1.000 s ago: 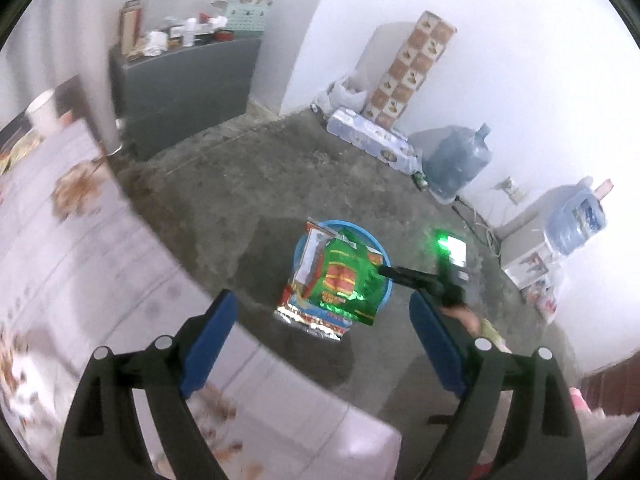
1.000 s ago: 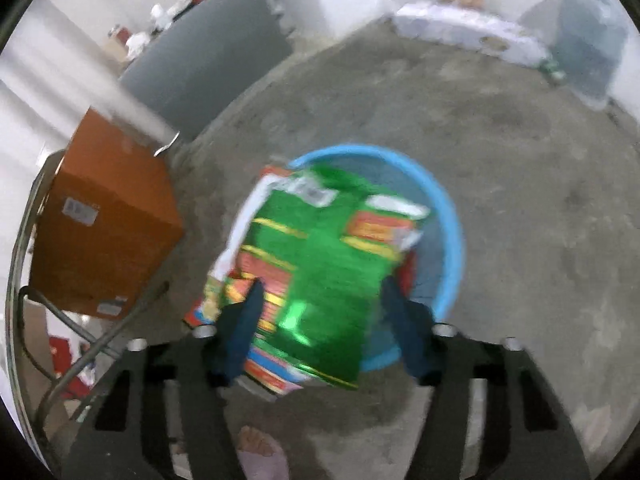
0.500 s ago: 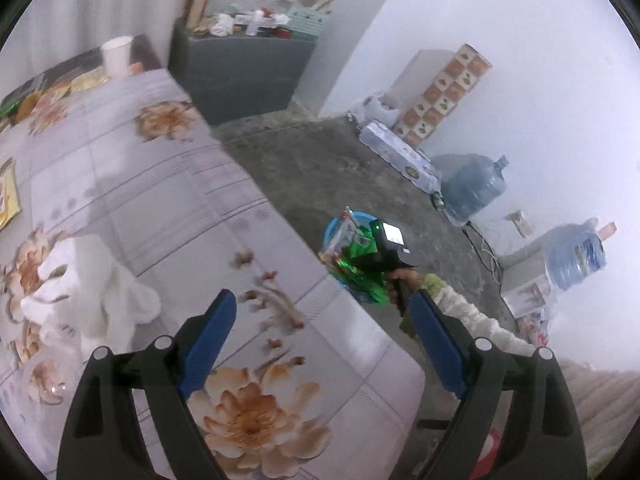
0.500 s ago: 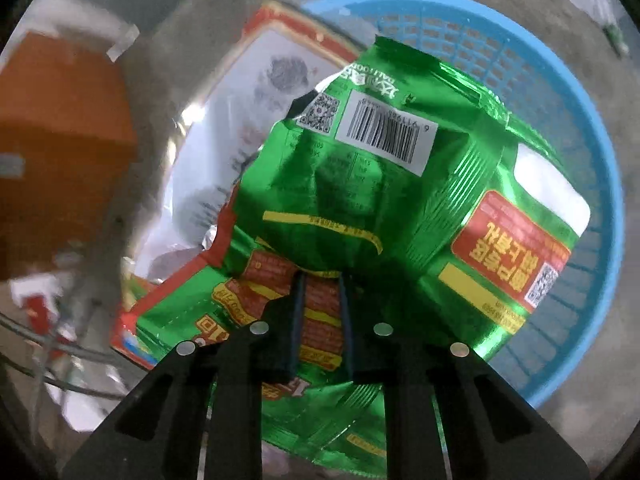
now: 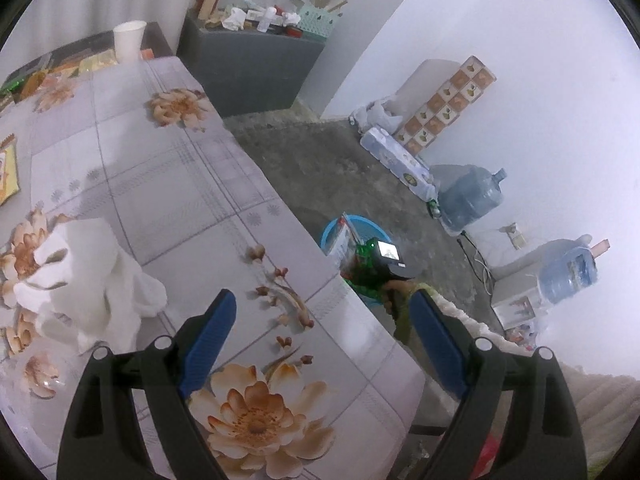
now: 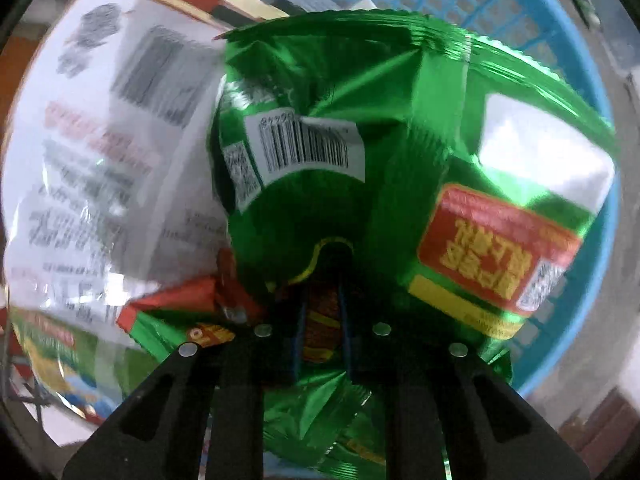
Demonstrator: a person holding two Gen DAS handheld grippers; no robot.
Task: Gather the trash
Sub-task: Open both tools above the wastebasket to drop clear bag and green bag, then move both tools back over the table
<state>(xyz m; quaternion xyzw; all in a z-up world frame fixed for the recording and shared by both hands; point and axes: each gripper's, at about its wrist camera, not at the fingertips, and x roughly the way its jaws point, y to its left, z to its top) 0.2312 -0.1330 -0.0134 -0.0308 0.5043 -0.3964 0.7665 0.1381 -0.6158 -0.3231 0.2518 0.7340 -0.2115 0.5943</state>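
- Right gripper [image 6: 322, 320]: jaws nearly together, pinching a fold of the green foil snack bag [image 6: 360, 152]; it points steeply down so the bag can be pressed into the bin below.
- Green foil snack bag: crumpled, barcode side up, lying over the blue plastic basket [image 6: 560, 60] and partly on a large white-and-red wrapper [image 6: 104, 140] that overhangs the basket's rim.
- Left gripper [image 5: 320, 344]: jaws spread wide and empty, poised above the flowered tablecloth [image 5: 160, 160], probably for the next pickup.
- Crumpled white tissue [image 5: 80, 276]: on the cloth, just left of the left gripper; likely the next piece of trash.
- Far end of the table: a paper cup [image 5: 129, 40] and flat packets, well apart from both grippers.
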